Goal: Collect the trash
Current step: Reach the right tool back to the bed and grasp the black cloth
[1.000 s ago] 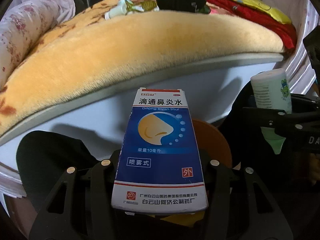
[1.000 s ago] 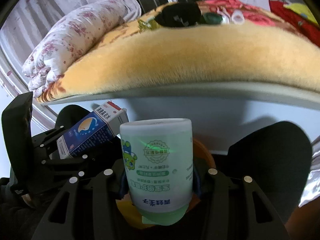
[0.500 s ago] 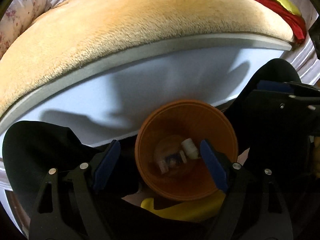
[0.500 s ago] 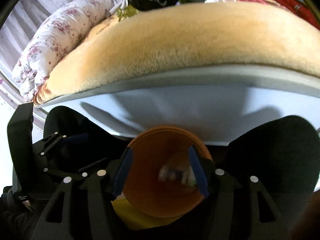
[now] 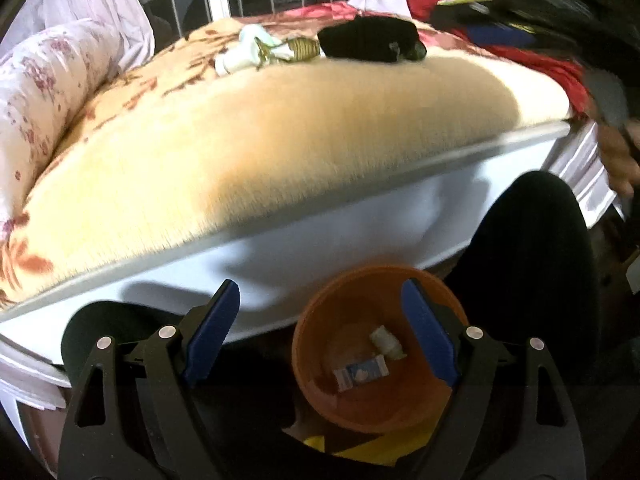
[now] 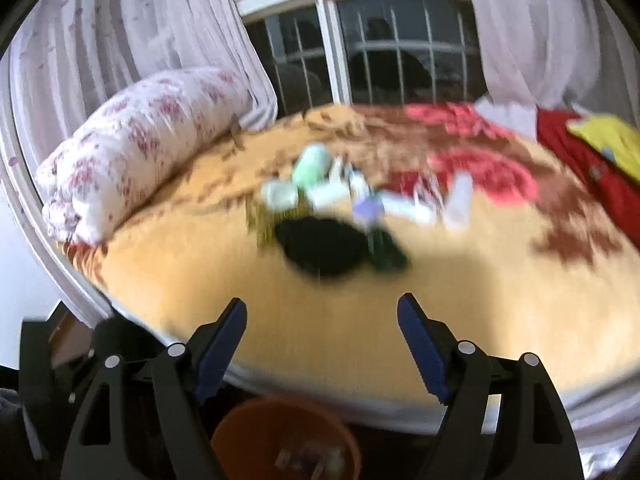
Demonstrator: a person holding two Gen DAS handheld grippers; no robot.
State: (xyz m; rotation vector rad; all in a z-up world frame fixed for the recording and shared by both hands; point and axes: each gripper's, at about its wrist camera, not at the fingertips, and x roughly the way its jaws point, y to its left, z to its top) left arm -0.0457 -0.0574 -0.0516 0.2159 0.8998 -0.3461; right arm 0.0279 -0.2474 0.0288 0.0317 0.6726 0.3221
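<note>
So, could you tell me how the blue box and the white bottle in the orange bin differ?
In the orange bin, the blue box is flat and rectangular, while the white bottle is rounded. The blue box is blue with a pale mark and white ends; the white bottle is plain off-white. The blue box lies nearer the camera, with the white bottle above it in the left wrist view. Both rest on the bin's bottom.

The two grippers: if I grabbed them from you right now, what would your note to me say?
Left gripper: open, empty, above the orange bin.
Right gripper: open, empty, facing the bed.
Done: blue box and a pale bottle lie in the bin.
Left: the blurred clutter of bottles and scraps beside the black pouch on the blanket.
</note>
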